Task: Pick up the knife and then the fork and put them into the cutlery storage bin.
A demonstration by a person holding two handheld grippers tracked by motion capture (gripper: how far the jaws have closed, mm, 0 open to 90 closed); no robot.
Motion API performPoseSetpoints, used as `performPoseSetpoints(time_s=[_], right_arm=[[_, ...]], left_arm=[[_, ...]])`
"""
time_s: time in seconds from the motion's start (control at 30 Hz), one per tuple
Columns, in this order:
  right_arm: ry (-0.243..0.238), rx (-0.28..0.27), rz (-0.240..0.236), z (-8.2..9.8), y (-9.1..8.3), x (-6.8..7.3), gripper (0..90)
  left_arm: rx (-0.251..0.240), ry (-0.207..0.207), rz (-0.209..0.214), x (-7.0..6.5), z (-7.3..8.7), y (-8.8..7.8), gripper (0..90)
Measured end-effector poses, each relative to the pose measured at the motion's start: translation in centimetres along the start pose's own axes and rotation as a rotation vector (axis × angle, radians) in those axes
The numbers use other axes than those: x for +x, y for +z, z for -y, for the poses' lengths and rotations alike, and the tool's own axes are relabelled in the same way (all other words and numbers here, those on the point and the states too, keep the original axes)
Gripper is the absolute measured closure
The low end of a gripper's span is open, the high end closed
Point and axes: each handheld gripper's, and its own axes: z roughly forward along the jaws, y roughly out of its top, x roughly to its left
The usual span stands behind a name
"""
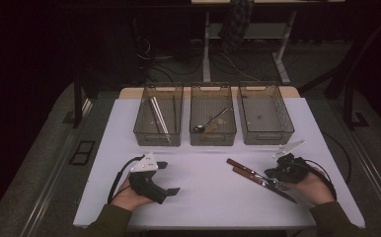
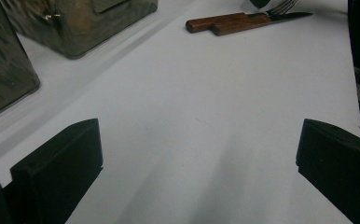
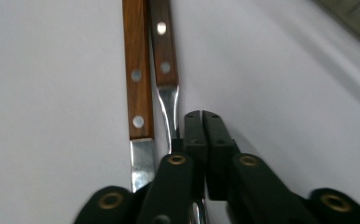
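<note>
Right gripper (image 3: 201, 116), jaws together and seemingly gripping nothing, is hovering beside the fork (image 3: 169, 100); risking nudging the knife (image 3: 138, 84).

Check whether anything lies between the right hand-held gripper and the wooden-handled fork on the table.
Nothing visible does. The right hand-held gripper sits shut directly beside the fork, its jaws alongside the metal neck. The knife lies on the fork's far side, not between them.

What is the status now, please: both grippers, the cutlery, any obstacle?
Left gripper open, empty. Right gripper shut, empty, beside wooden-handled fork and wooden-handled knife on white table. Nothing in the way.
</note>
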Motion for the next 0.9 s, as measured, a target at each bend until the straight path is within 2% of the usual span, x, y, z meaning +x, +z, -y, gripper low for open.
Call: performPoseSetpoints(time_s=[0.07,0.13,0.2,0.33,0.47,0.9], right_arm=[[0.008,-0.041,-0.001,-0.1,-0.8,0.0,75.5],[0.003,-0.078,-0.005,-0.3,-1.4,0.3,64.3],[-0.012,-0.086,-0.012,-0.5,-1.7,0.8,60.4],[-0.052,-0.08,-0.037,-1.0,-1.3,1.9,65.5],[-0.082,-0.035,-0.051,-1.2,-0.3,2.6,71.1],[-0.124,0.035,-0.044,-1.1,1.5,2.9,74.8]], left_arm=[[0.0,-0.004,0.002,0.0,0.0,0.0,0.0],[-0.001,-0.002,0.003,0.0,0.0,0.0,0.0],[-0.002,-0.001,0.003,0.0,0.0,0.0,0.0],[-0.001,0.002,0.002,-0.1,0.0,0.0,0.0],[-0.003,0.004,0.005,-0.1,0.0,0.0,0.0],[0.002,0.004,0.015,-0.1,0.0,0.1,0.0]])
